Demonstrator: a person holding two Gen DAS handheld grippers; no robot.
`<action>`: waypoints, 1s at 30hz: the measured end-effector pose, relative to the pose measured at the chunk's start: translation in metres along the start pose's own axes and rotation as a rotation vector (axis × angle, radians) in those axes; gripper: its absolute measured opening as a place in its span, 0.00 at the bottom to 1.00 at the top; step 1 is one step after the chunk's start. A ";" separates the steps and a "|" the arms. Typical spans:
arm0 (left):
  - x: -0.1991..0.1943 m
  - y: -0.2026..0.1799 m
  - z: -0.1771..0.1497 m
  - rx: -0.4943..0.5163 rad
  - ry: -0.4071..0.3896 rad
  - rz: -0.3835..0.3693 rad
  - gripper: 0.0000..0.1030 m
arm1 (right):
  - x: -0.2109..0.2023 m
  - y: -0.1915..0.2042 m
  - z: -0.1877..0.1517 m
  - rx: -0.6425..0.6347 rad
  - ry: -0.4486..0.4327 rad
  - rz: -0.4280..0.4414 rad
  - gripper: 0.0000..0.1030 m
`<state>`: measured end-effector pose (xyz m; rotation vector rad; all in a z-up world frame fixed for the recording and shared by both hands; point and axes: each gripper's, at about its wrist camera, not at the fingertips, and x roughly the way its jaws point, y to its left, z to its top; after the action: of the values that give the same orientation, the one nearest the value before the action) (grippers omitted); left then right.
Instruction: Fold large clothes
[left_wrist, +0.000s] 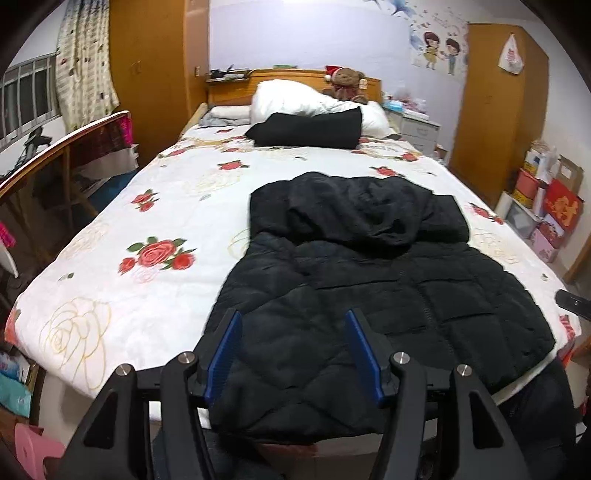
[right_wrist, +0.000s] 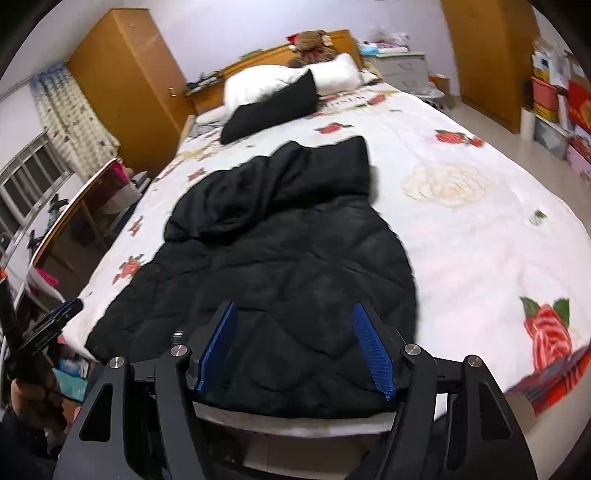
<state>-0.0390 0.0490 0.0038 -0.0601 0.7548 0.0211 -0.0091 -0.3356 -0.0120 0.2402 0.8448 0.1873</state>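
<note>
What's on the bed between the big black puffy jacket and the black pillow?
Only bare flowered bedspread lies between the jacket and the black pillow; both wrist views show it.

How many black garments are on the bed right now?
2. A quilted hooded black jacket lies spread at the foot end by the open tongs; a folded black garment rests near the pillows. Others may be hidden.

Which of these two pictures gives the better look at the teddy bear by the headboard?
The left wrist view: the teddy bear faces the camera, Santa hat visible. The right wrist view shows it smaller, tilted and blurrier.
</note>
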 end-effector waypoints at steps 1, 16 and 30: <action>0.003 0.003 -0.001 -0.004 0.003 0.007 0.59 | 0.001 -0.003 -0.001 0.002 0.003 -0.008 0.64; 0.067 0.052 -0.033 -0.155 0.169 0.060 0.59 | 0.039 -0.070 -0.016 0.167 0.119 -0.065 0.64; 0.096 0.060 -0.042 -0.226 0.276 -0.022 0.71 | 0.045 -0.057 -0.025 0.136 0.190 0.015 0.64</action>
<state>-0.0002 0.1056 -0.0959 -0.2912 1.0250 0.0780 0.0053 -0.3747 -0.0766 0.3599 1.0457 0.1684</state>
